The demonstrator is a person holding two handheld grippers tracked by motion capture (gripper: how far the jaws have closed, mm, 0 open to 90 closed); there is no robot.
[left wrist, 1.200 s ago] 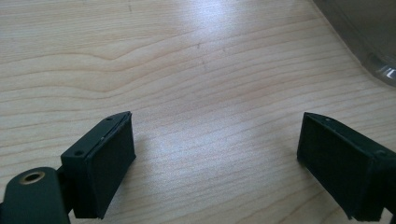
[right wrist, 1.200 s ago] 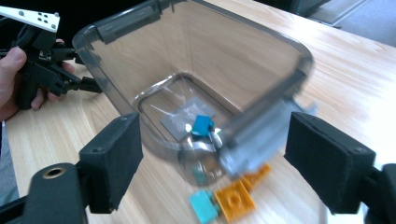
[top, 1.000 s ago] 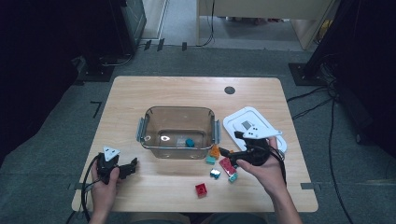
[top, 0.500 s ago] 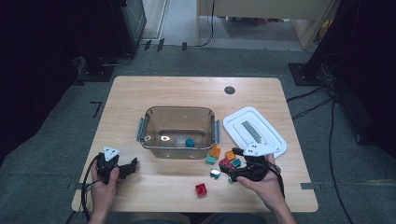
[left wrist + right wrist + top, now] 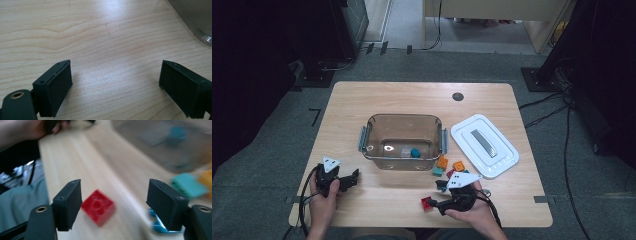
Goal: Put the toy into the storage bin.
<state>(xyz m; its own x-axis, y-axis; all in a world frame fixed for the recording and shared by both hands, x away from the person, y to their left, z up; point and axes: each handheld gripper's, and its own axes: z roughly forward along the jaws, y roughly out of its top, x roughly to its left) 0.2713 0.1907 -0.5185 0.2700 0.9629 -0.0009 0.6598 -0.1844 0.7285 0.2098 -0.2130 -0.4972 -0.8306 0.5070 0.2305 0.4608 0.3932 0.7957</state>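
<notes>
Here the right hand-held gripper [image 5: 435,196] hangs low over the near edge of the desk [image 5: 362,100], its jaws spread and not yet pressing on anything; they have just been closing. Between them, nearer the left jaw as the right gripper view shows it, lies a red brick [image 5: 98,206] flat on the wood, studs up. The jaws straddle it, which suggests the brick is the next piece to be picked up. Whether the left pad already brushes it cannot be told through the blur.

Just beyond the right hand-held gripper sits a small cluster of loose bricks: an orange brick [image 5: 442,161], a green brick [image 5: 438,171] and a few others partly covered by the hand. Farther ahead stands a clear plastic bin [image 5: 402,141] with a teal brick [image 5: 415,152] already on its floor, so the bin is probably where the pieces go. Its white lid [image 5: 484,145] lies off to the right of the bin, set aside so the opening stays free.

The left hand-held gripper [image 5: 353,178] rests near the desk's front left corner, well apart from the bricks, jaws wide and empty over bare wood; the bin's corner [image 5: 200,27] lies ahead of it to the right.

The desk is light wood with a round cable port [image 5: 457,96] toward its far edge. It stands on grey carpet, with dark equipment and cables around it.
</notes>
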